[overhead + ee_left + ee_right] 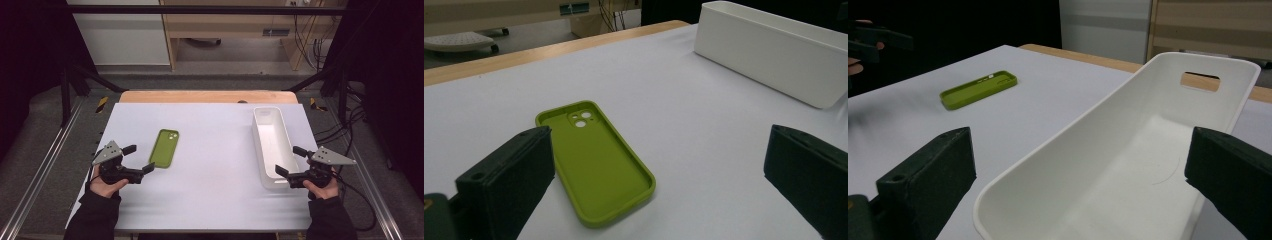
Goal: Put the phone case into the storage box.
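Note:
A green phone case (165,147) lies hollow side up on the white table, left of centre; it also shows close up (596,167) and far off (979,88). A long white bin (272,145) stands empty at the right (1128,165) (774,60). My left gripper (139,159) is open just left of the case's near end, holding nothing (659,185). My right gripper (291,161) is open at the bin's near end, its jaws on either side of the near right corner (1078,185).
The white table surface (215,165) has free room between the case and the bin. A wooden table edge (207,96) runs along the back. Metal rails flank both sides, and cables (350,125) lie on the floor to the right.

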The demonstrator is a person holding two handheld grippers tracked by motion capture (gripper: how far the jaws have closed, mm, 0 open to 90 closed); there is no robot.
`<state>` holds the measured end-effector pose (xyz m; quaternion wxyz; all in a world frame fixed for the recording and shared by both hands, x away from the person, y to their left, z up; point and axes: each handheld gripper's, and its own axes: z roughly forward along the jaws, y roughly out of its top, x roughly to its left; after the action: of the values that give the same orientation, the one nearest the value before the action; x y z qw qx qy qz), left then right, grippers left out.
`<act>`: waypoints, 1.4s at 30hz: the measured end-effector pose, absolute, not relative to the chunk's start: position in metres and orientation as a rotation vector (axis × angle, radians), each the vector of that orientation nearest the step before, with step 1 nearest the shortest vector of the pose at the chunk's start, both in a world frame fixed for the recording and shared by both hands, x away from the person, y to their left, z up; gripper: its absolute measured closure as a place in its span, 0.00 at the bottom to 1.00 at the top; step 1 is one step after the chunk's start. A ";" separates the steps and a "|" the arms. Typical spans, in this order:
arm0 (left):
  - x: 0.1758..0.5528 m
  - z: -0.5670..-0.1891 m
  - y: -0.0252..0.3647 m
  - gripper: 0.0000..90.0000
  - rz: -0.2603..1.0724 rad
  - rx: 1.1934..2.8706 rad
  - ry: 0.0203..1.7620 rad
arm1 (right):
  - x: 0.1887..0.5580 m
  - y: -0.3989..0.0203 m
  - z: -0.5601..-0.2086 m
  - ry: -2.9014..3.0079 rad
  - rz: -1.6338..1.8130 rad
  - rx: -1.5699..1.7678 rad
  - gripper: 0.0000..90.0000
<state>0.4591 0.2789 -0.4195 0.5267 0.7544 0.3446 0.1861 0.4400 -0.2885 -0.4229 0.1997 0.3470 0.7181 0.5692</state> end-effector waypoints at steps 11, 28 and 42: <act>0.467 -0.410 0.269 0.00 0.464 1.833 0.844 | 0.440 -0.288 -0.423 2.010 1.591 0.969 0.01; 0.487 -0.396 0.266 0.00 0.486 1.823 0.873 | 0.440 -0.288 -0.423 2.010 1.590 0.970 0.01; 0.507 -0.395 0.261 0.00 0.487 1.842 0.901 | 0.440 -0.288 -0.423 2.015 1.586 0.968 0.01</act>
<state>0.5070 0.2609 -0.3945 0.4943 0.7597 0.3716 0.2010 0.4399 -0.2884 -0.4233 0.1991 0.3463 0.7203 0.5671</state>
